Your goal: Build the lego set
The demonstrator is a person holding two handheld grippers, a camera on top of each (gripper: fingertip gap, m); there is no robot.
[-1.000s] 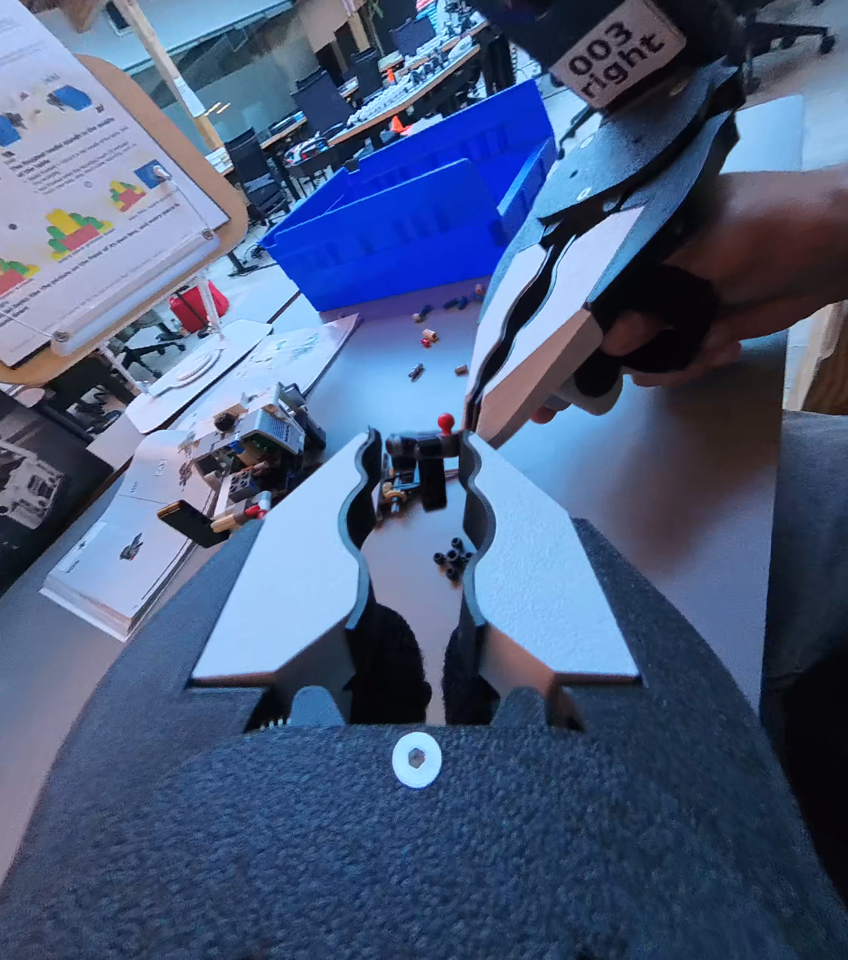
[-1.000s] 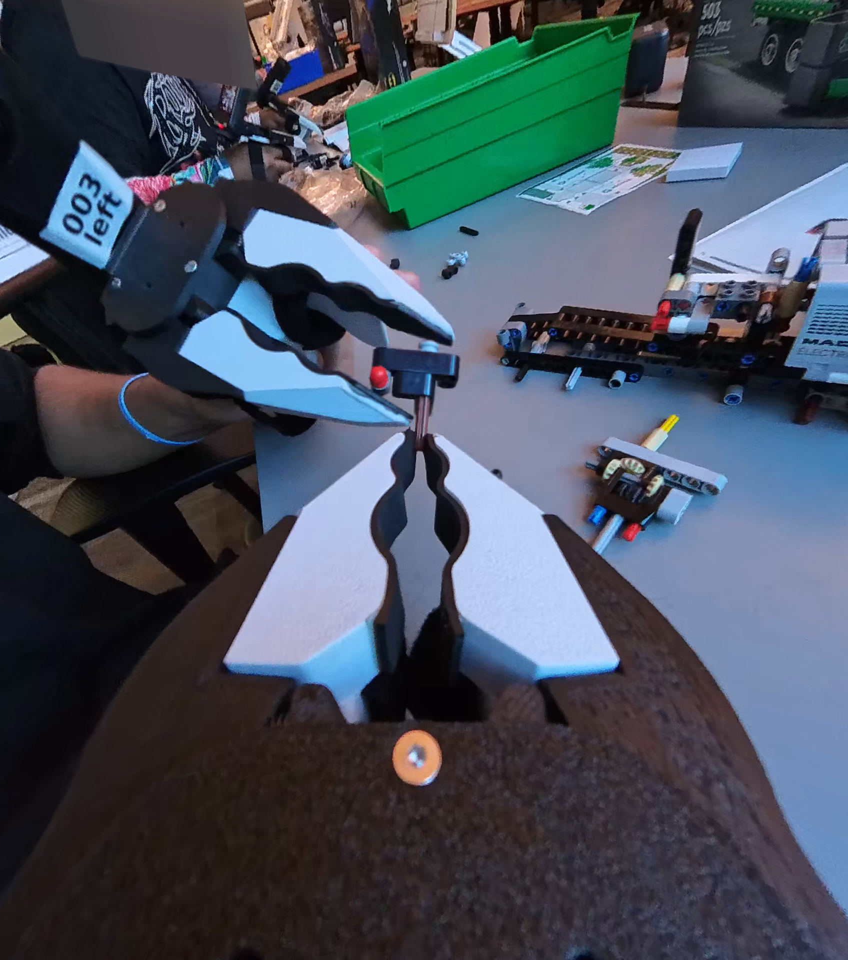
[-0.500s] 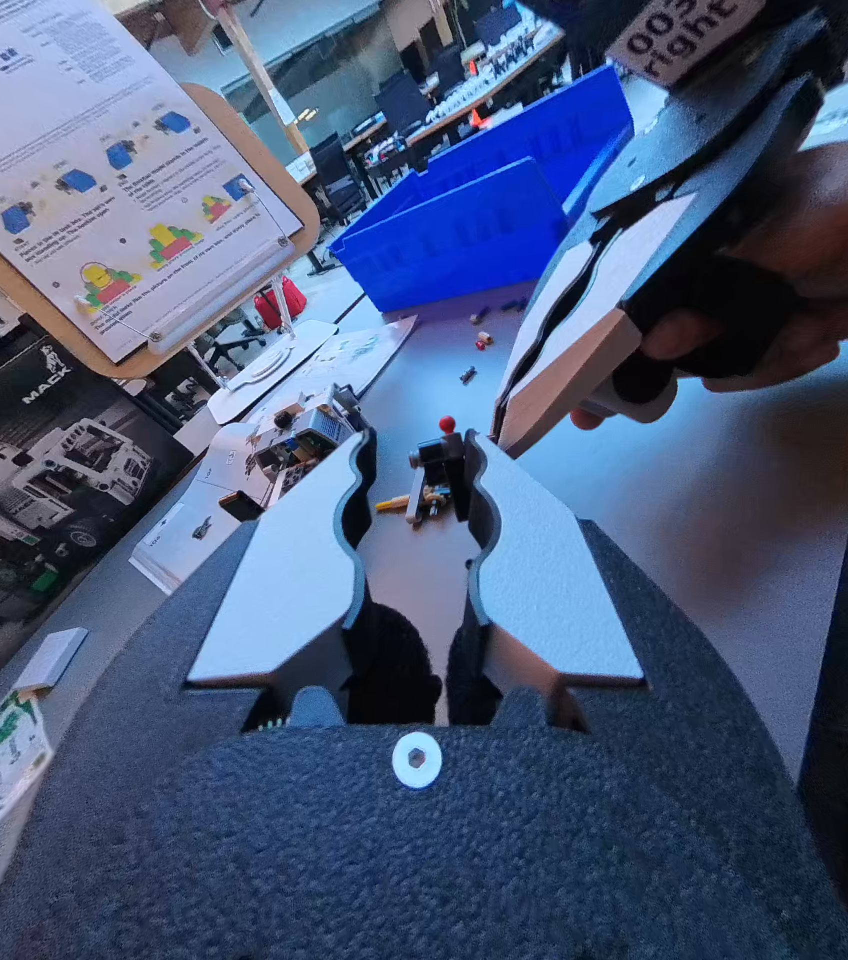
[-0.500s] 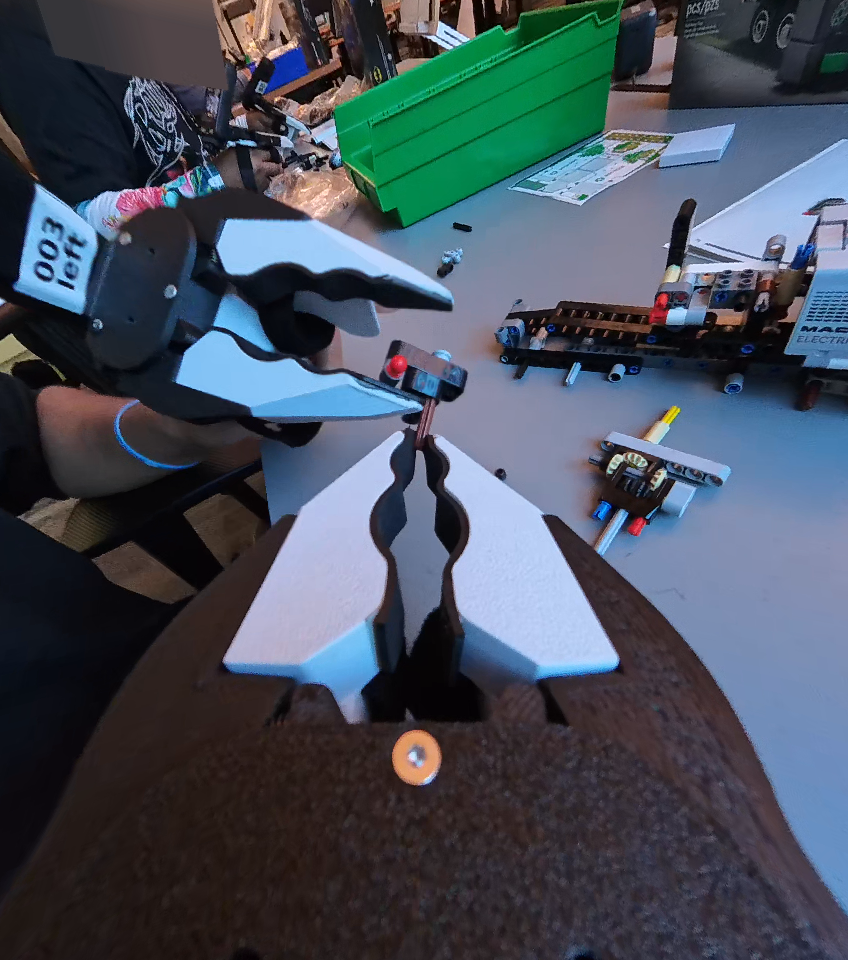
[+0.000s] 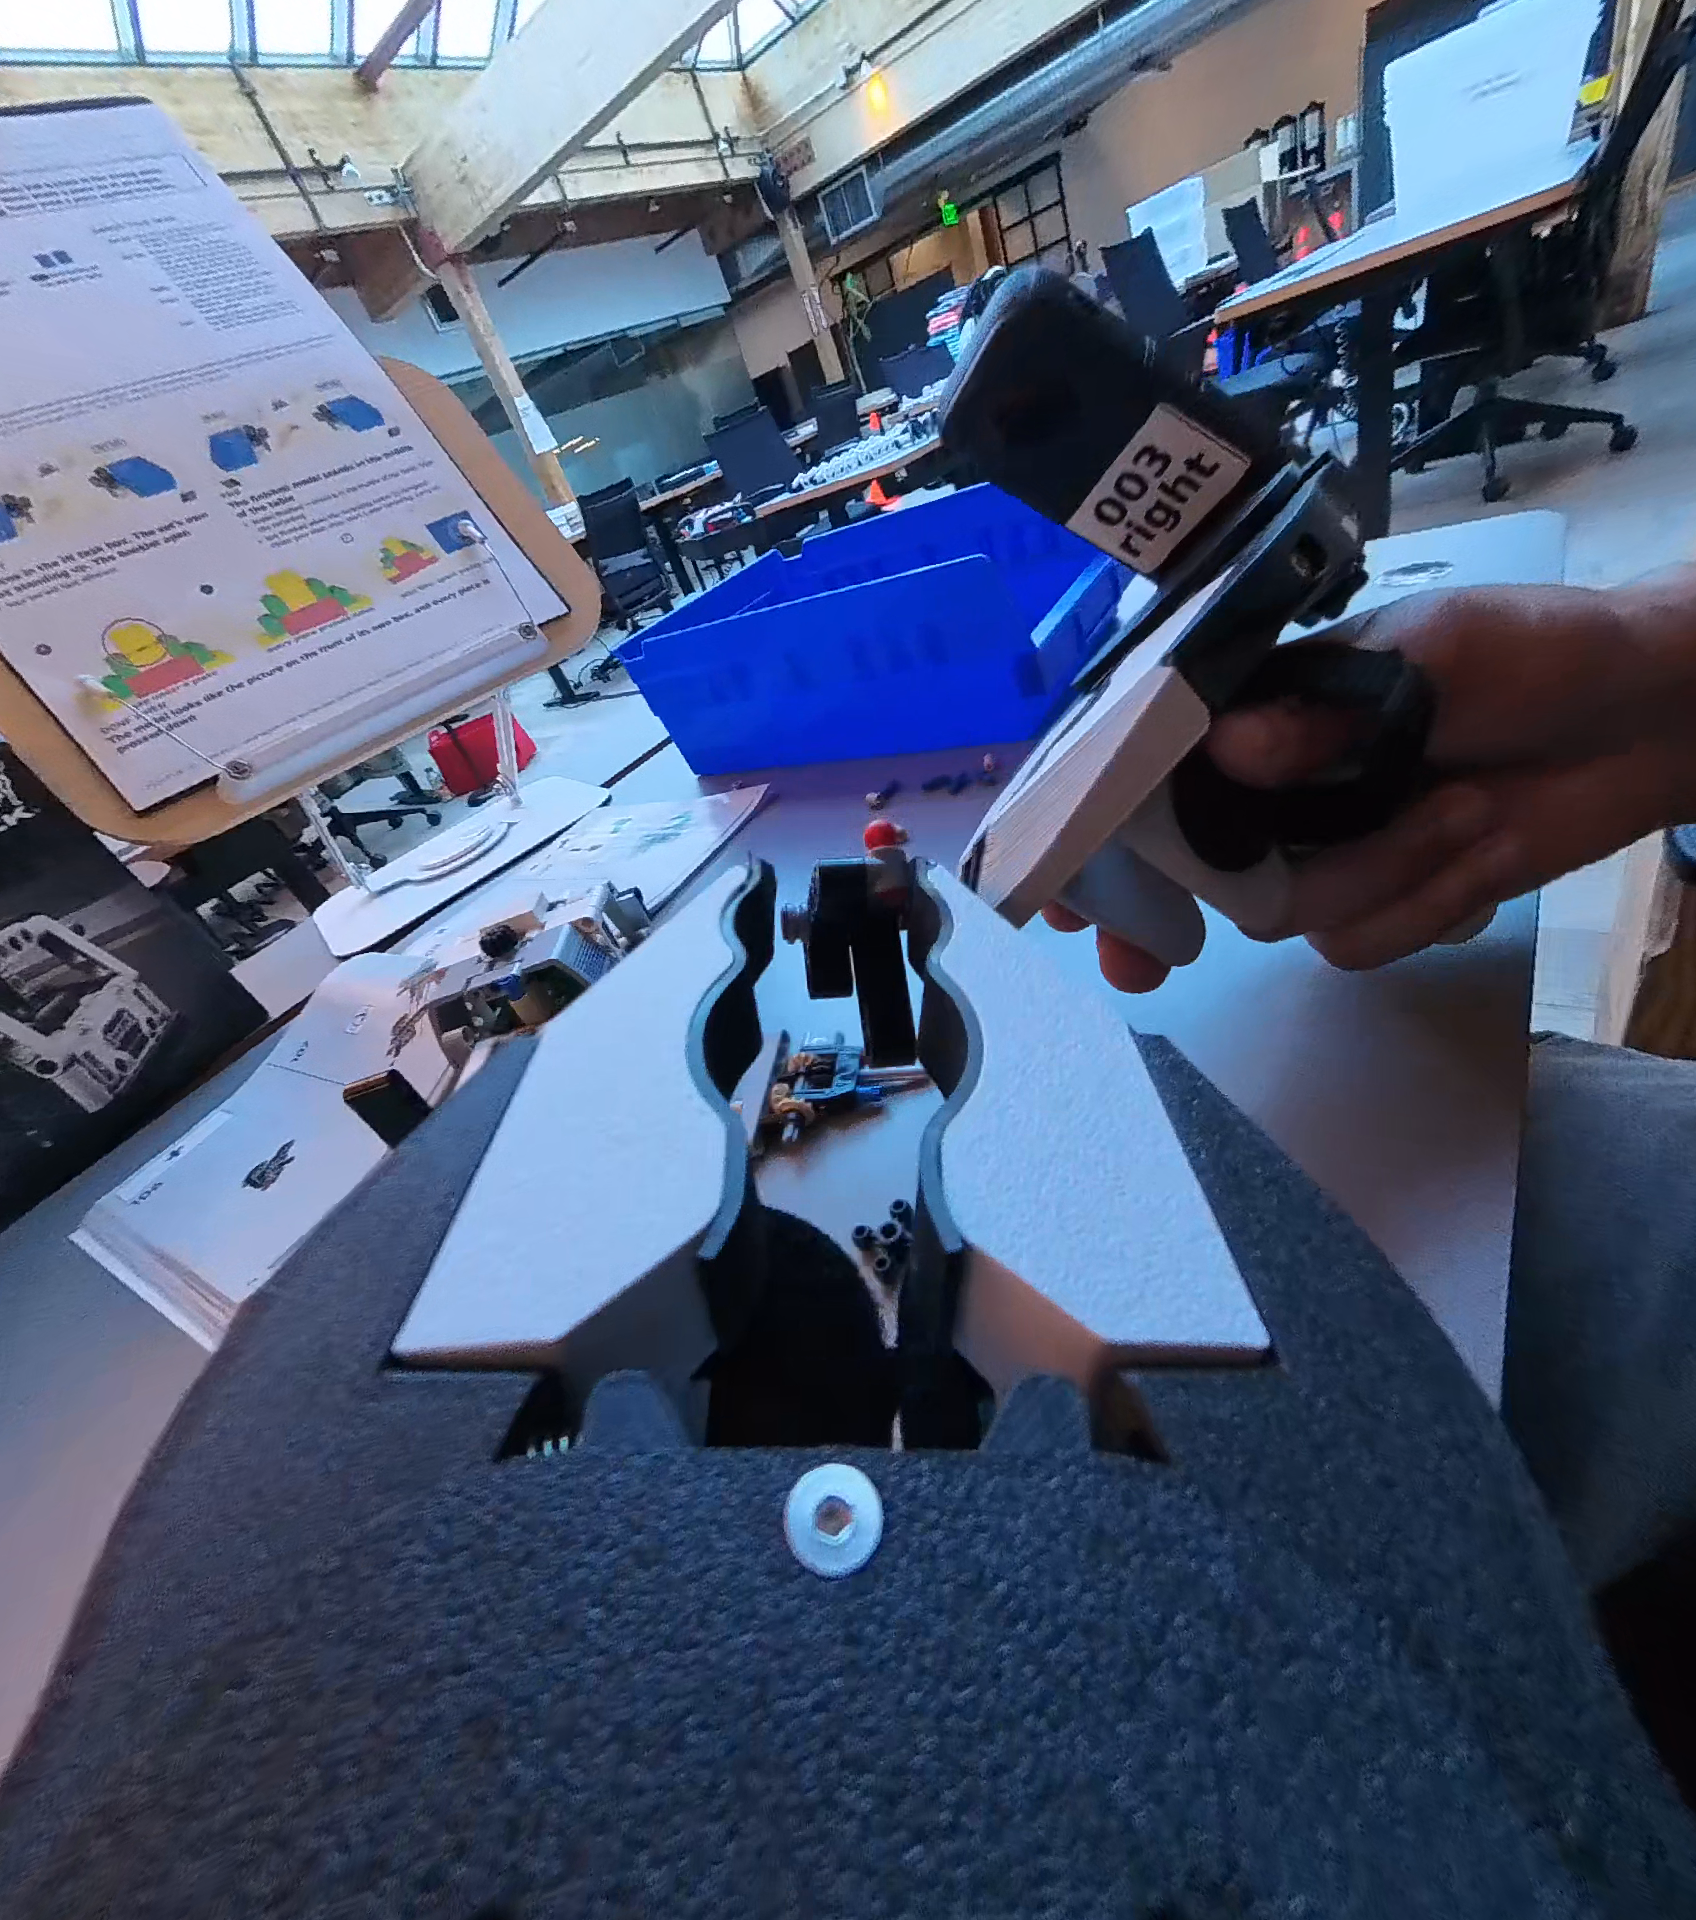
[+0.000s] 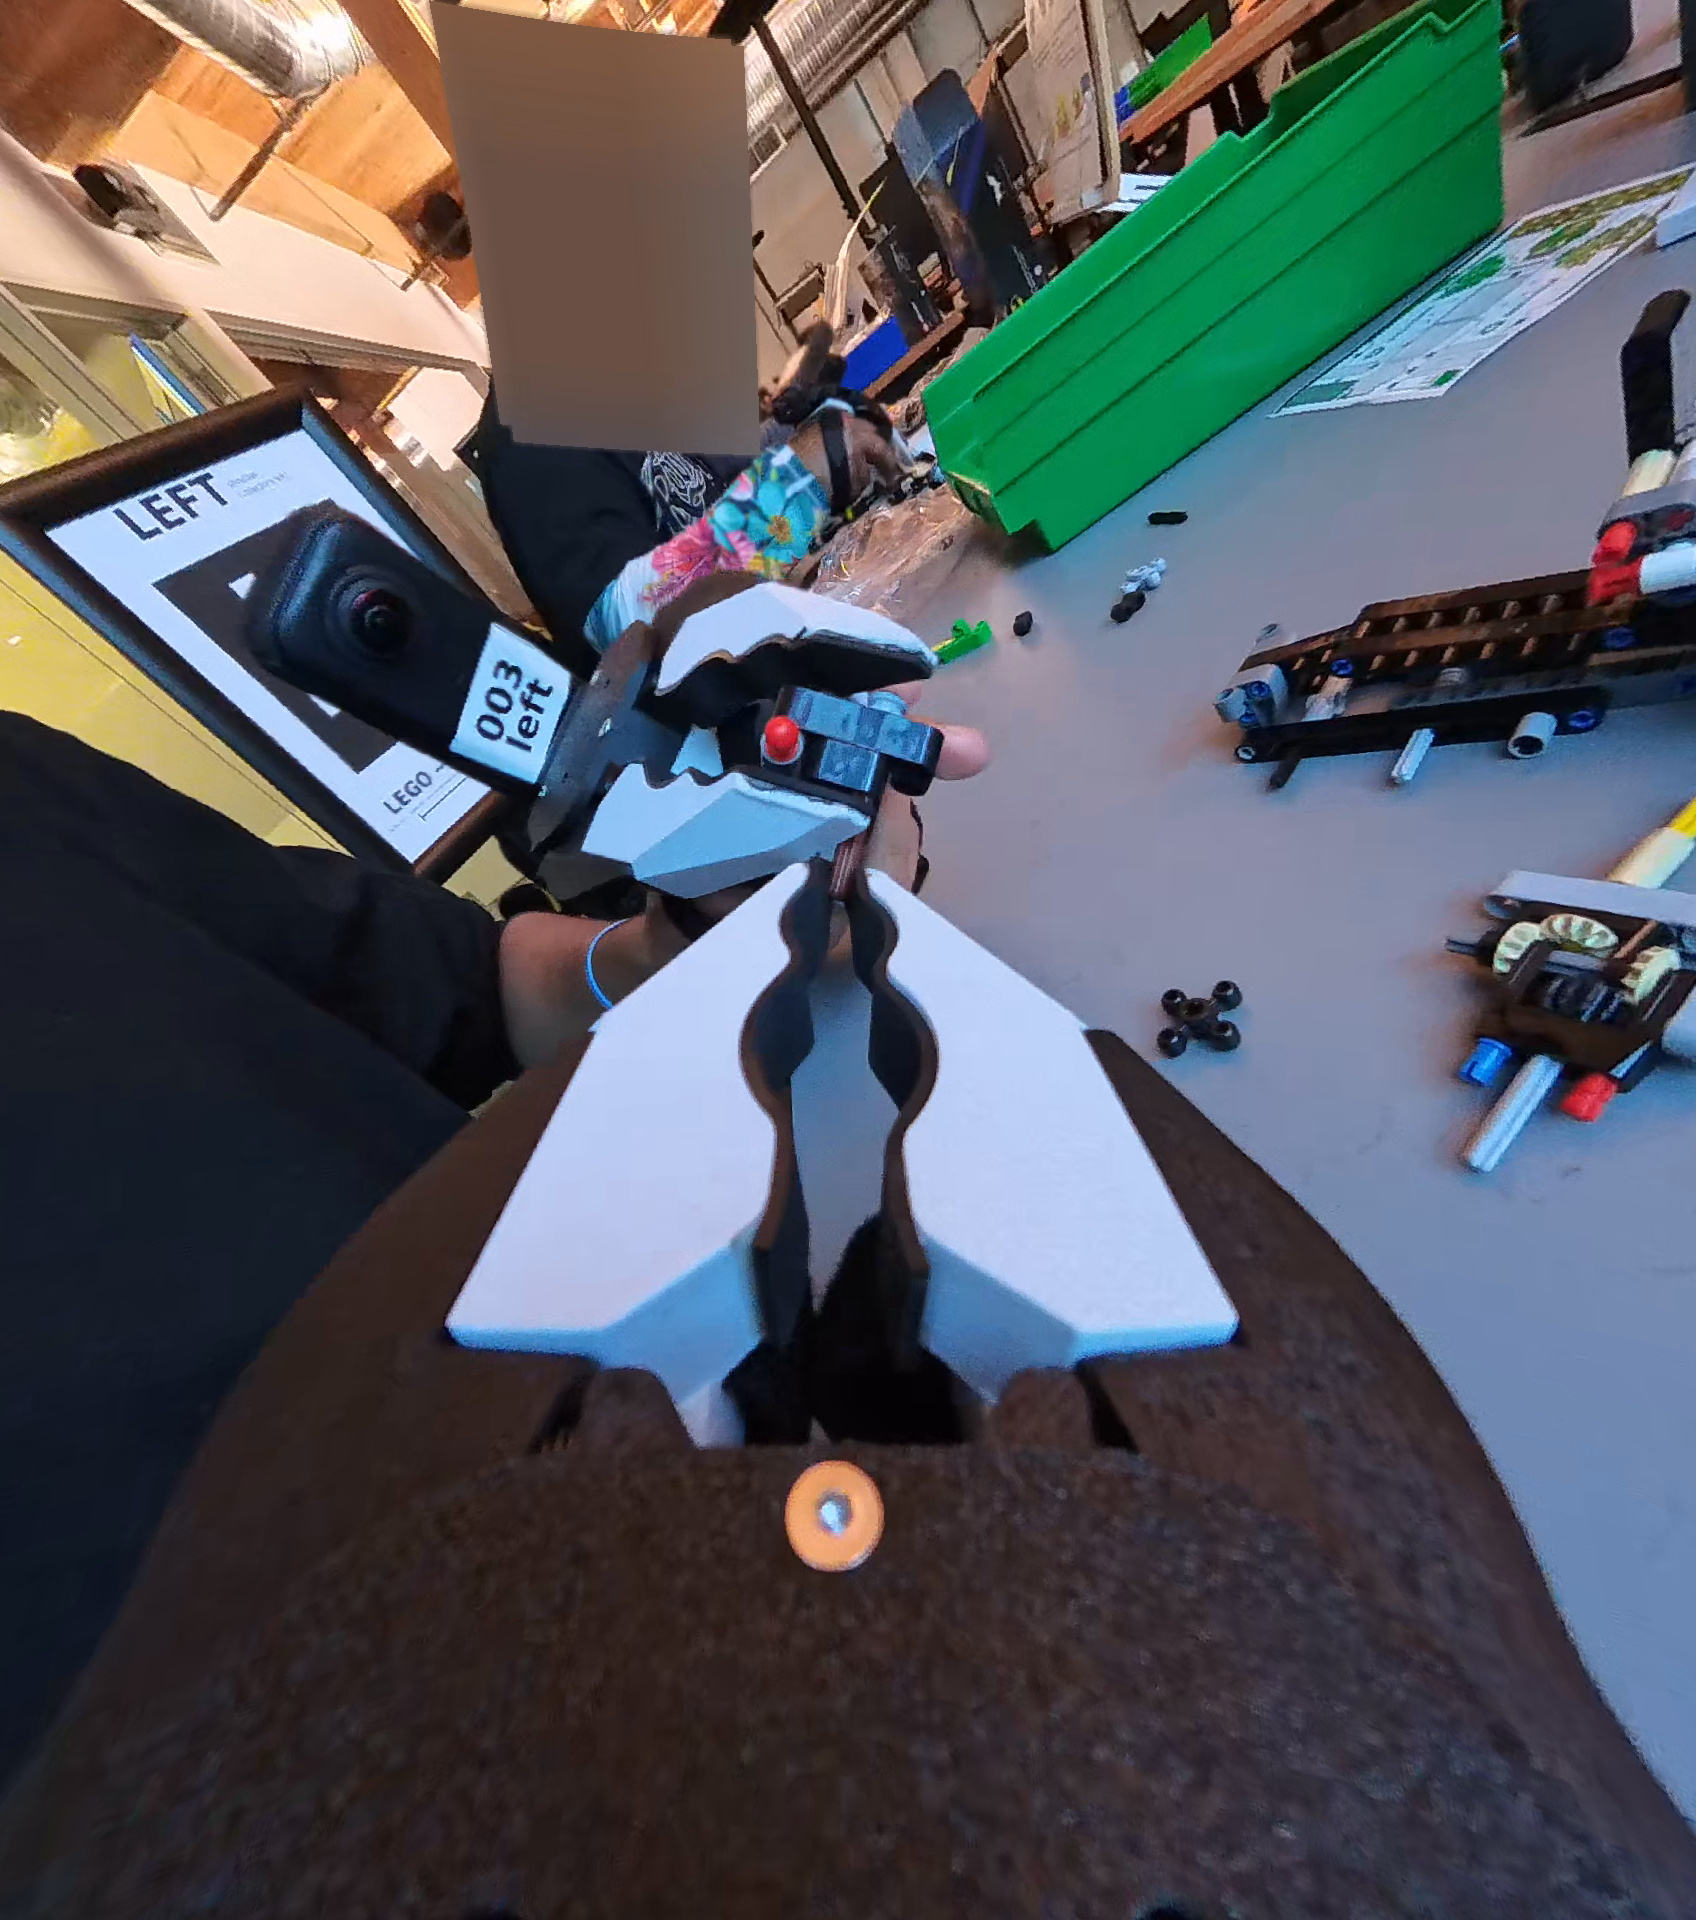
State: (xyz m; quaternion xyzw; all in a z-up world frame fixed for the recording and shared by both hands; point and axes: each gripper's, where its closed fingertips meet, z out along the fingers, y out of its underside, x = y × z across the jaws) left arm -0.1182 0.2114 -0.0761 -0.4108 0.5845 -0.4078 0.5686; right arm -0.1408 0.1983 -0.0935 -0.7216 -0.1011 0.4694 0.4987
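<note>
A small black and grey lego piece [image 6: 854,740] with a red pin sits on top of a brown axle [image 6: 845,864]. My right gripper [image 6: 836,883] is shut on the axle and holds it up above the grey table [image 6: 1343,1299]. My left gripper [image 6: 896,740] comes in from the left, with one jaw above the piece and one below, closed on it. In the left wrist view the piece [image 5: 849,930] fills the gap at the tips of my left gripper [image 5: 849,894], and the right gripper [image 5: 974,883] sits just to its right.
The long truck chassis [image 6: 1446,665] lies at the right, with a small gear sub-assembly [image 6: 1602,987] and a black cross connector [image 6: 1199,1020] nearer. A green bin [image 6: 1239,281] and a blue bin [image 5: 854,665] stand at the back. An instruction board [image 5: 200,468] and booklet [image 5: 231,1195] stand at the left. Left and right tips are no more than a few centimetres apart.
Both grippers have tilted up with the piece and axle. The left gripper's jaws, open beside the black piece before, now sit closed around it. The right gripper stays shut on the axle.
</note>
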